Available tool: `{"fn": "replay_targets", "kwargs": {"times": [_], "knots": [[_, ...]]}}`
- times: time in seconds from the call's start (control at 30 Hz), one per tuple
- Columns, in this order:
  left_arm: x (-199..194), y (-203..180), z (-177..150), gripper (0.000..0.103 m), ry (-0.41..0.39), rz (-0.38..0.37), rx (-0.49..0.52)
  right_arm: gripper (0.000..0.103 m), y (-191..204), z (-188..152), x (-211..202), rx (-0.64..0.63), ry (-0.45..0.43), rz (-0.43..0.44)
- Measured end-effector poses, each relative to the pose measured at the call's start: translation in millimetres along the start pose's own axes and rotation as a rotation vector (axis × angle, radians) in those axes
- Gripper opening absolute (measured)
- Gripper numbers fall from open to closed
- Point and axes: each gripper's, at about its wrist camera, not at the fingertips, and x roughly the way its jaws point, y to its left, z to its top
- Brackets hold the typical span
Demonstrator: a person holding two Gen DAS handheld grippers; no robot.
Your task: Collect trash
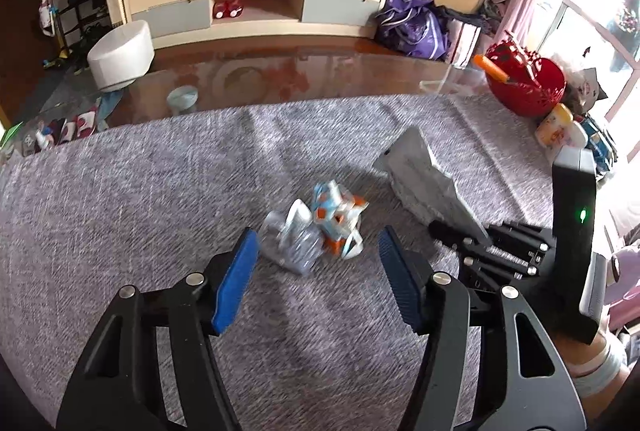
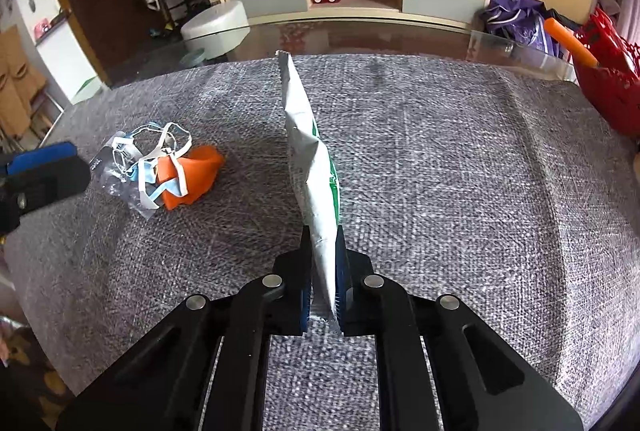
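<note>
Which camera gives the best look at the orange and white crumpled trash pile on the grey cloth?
The right wrist view: the crumpled trash pile lies sharp and unobstructed there, showing orange piece, white straps and clear plastic. The left wrist view has it motion-blurred, centred ahead of the open left hand-held gripper.

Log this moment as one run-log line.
left claw: open, over wrapper pile | right claw: shut on foil bag, lifted edge-up | cloth: pile uncollected
</note>
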Motion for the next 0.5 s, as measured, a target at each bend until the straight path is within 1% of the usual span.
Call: {"fn": "replay_targets", "kwargs": {"times": [0.13, 0.23, 0.37, 0.4, 0.43, 0.47, 0.5], "knots": [[5, -11, 14, 0.048, -0.012, -0.020, 0.031, 0.011, -7, -1, 0, 0.017, 0.011, 0.011], [8, -20, 20, 0.045, -0.014, -0.028, 0.055, 0.011, -10, -1, 0, 0.023, 0.018, 0.022], [23, -28, 25, 0.037, 0.009, -0.027, 0.083, 0.011, -11, -1, 0, 0.020, 0.019, 0.028], [27, -29, 25, 0.031, 0.019, -0.027, 0.086, 0.011, -12, -1, -1, 0.022, 0.019, 0.031], [29, -28, 24, 0.024, 0.028, -0.027, 0.088, 0.011, -12, -1, -1, 0.024, 0.020, 0.034], [33, -27, 22, 0.019, 0.040, -0.024, 0.089, 0.011, -13, -2, -1, 0.028, 0.020, 0.037], [36, -27, 21, 0.012, 0.049, -0.022, 0.090, 0.011, -14, 1, 0, 0.029, 0.021, 0.038]]}}
